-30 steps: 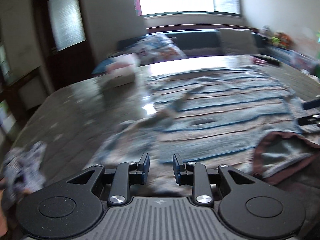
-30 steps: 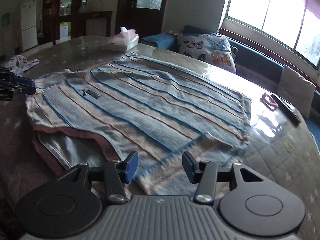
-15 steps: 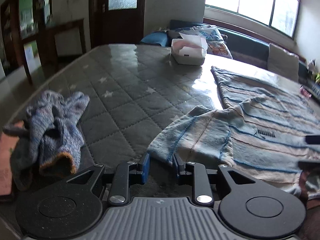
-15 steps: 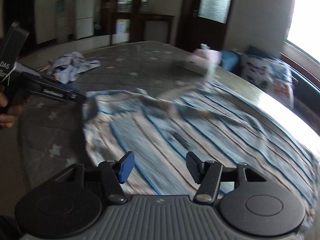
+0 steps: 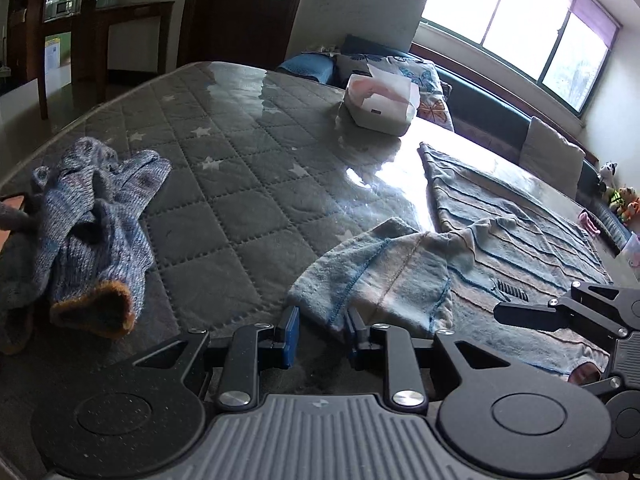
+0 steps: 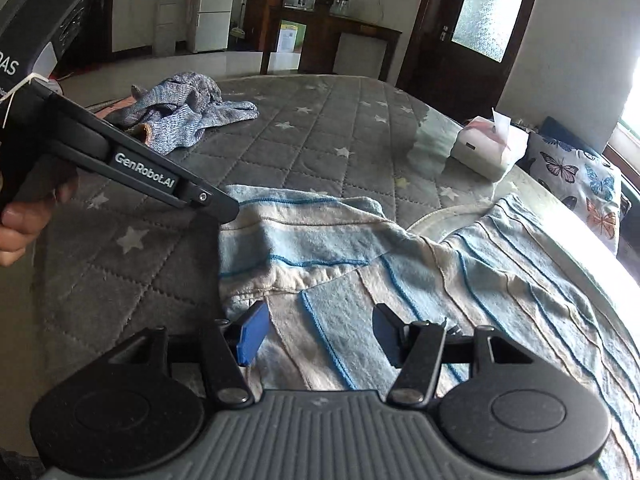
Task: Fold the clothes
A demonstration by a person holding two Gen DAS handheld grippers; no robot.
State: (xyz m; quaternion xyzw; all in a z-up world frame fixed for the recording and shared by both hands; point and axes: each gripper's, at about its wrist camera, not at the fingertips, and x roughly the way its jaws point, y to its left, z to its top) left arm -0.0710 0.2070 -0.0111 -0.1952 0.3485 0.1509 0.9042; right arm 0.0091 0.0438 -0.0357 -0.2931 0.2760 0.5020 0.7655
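A striped blue and cream garment (image 5: 500,248) lies spread over the right part of a grey quilted surface (image 5: 240,184) stitched with white stars, its body flat and one sleeve (image 5: 372,276) bunched toward the near edge. The left gripper (image 5: 320,330) sits low just at the cuff end of that sleeve; its fingers (image 5: 289,334) stand apart with a gap between the blue pads, and the sleeve's edge lies right at the gap, though whether any cloth sits between the pads cannot be told from this view. In the right wrist view the left gripper (image 6: 224,206) shows from the side, held by a hand (image 6: 24,216) at the left edge, its tip touching or just above the folded sleeve (image 6: 304,236). The right gripper (image 6: 316,334) hovers over the garment (image 6: 500,280) with its fingers (image 6: 250,334) spread wide and nothing between them, striped cloth visible below the gap. In the left wrist view the right gripper (image 5: 532,316) reaches in from the right edge above the garment's lower part. A second garment, a crumpled blue-grey knit (image 5: 92,220) with an orange-brown cuff, lies well apart on the left of the surface. A white tissue box (image 5: 380,104) stands near the far edge, beyond the striped garment. A butterfly-print cushion (image 6: 580,184) rests on a bench past the surface.
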